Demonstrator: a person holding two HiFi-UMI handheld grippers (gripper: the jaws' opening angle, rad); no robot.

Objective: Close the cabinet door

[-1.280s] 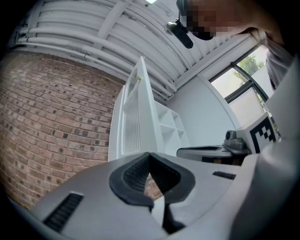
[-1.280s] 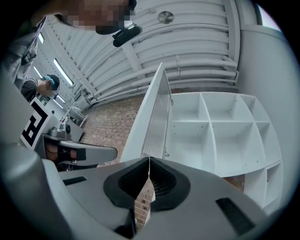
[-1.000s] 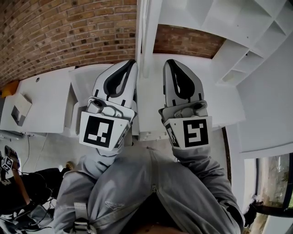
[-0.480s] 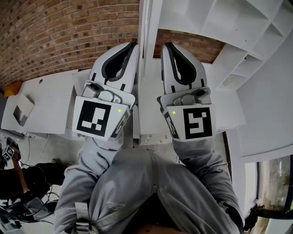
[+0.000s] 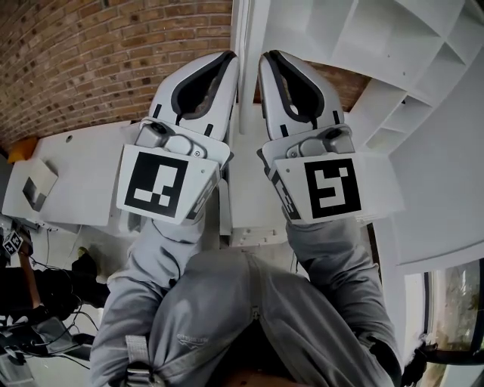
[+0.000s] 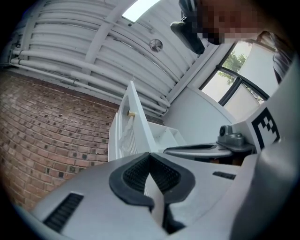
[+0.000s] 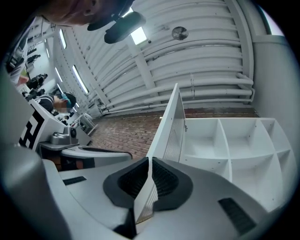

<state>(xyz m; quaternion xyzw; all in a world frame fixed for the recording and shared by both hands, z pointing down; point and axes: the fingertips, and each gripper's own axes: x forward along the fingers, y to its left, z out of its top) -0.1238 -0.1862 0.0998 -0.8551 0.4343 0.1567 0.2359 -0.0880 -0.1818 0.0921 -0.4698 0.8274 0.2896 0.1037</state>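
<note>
Door [image 5: 246,23] stands between left gripper [image 5: 227,60] and right gripper [image 5: 268,60] overhead; gripper views show fingers [image 6: 135,176] closed, empty.

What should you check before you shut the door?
1. Door is open and stands between both grippers: ok.
2. Left gripper fingers together, nothing held: ok.
3. Right gripper fingers together, nothing held: ok.
4. Nothing sticks out of the shelves: ok.
5. Hinges move freely: cannot tell.
</note>
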